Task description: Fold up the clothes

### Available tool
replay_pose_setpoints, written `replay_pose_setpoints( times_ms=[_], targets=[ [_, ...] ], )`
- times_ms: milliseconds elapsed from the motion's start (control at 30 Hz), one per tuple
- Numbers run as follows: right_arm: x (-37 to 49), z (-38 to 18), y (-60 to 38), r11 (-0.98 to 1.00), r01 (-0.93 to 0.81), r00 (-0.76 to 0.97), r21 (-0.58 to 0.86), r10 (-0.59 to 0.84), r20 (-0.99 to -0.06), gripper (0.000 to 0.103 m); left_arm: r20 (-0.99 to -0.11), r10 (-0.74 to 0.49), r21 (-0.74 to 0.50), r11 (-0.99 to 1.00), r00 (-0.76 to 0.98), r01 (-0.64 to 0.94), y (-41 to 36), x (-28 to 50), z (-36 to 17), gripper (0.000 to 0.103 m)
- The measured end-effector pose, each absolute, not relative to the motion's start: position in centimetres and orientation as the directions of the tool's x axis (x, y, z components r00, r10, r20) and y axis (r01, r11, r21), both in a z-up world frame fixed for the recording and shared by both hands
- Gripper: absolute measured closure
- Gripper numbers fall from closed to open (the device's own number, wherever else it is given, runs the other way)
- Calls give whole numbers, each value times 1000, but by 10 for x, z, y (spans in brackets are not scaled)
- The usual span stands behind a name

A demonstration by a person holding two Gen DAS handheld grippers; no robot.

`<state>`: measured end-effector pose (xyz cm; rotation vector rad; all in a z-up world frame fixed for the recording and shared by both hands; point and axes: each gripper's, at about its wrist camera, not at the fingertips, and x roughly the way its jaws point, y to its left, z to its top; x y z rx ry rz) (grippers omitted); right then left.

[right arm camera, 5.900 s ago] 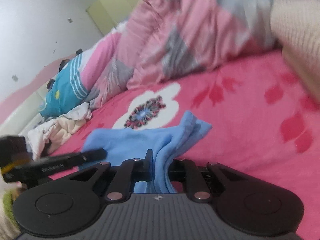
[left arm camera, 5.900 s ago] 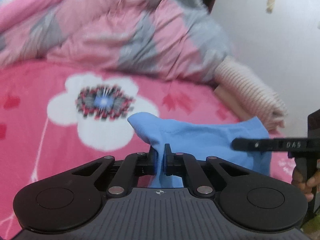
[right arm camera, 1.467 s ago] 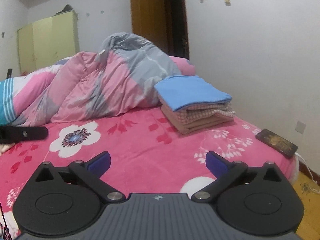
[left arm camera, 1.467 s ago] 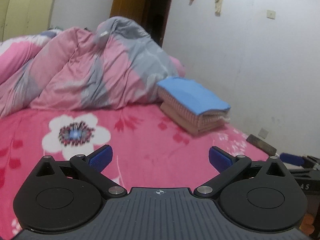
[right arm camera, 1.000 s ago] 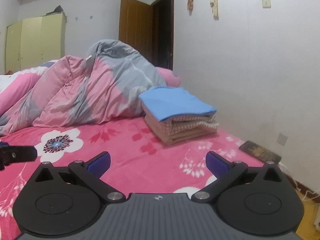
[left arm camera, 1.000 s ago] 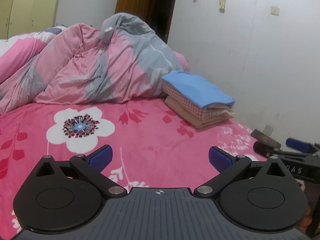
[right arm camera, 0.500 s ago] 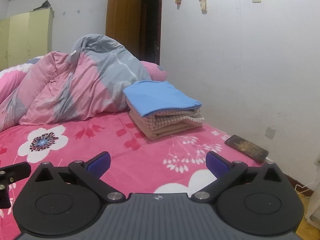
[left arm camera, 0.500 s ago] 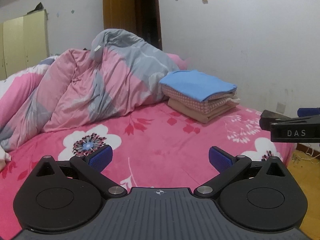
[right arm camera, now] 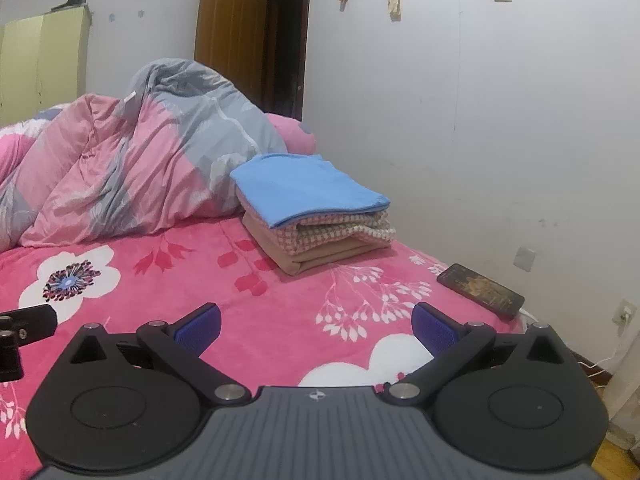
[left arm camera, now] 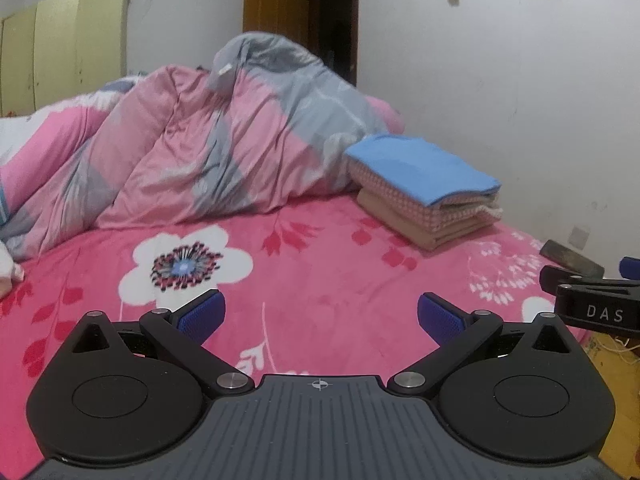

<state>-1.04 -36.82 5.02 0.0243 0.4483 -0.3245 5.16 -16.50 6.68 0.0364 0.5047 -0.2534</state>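
Observation:
A folded blue garment (left arm camera: 416,170) (right arm camera: 304,186) lies on top of a stack of folded clothes: a checked piece (right arm camera: 340,232) and a tan piece (left arm camera: 436,230) beneath it. The stack rests at the far right of the pink flowered bed (left arm camera: 320,280) (right arm camera: 280,304). My left gripper (left arm camera: 319,316) is open over the bed's near part, well short of the stack, with nothing between its blue pads. My right gripper (right arm camera: 316,328) is open and empty too; part of it (left arm camera: 592,304) shows at the right edge of the left wrist view.
A crumpled pink and grey quilt (left arm camera: 208,152) (right arm camera: 132,160) is heaped at the back of the bed. A dark phone (right arm camera: 480,290) (left arm camera: 572,258) lies near the bed's right edge. The white wall (right arm camera: 480,120) stands close on the right, a brown door (right arm camera: 232,36) behind.
Earlier both grippers were shut on the blue garment; it now lies folded on the stack and both are open. Over the last second both grippers have drawn back from the stack.

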Motion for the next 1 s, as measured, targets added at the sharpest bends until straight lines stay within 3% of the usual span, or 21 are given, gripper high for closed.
replay_pose_setpoints(
  times_ms=[400, 1000],
  targets=[
    [3, 51, -355, 950, 309, 828, -36, -287, -482, 0, -535, -242, -109, 970, 809, 218, -159, 65, 66, 0],
    [9, 46, -351, 947, 317, 808, -43, -294, -510, 0, -546, -241, -113, 970, 802, 215, -155, 67, 67, 0]
  ],
)
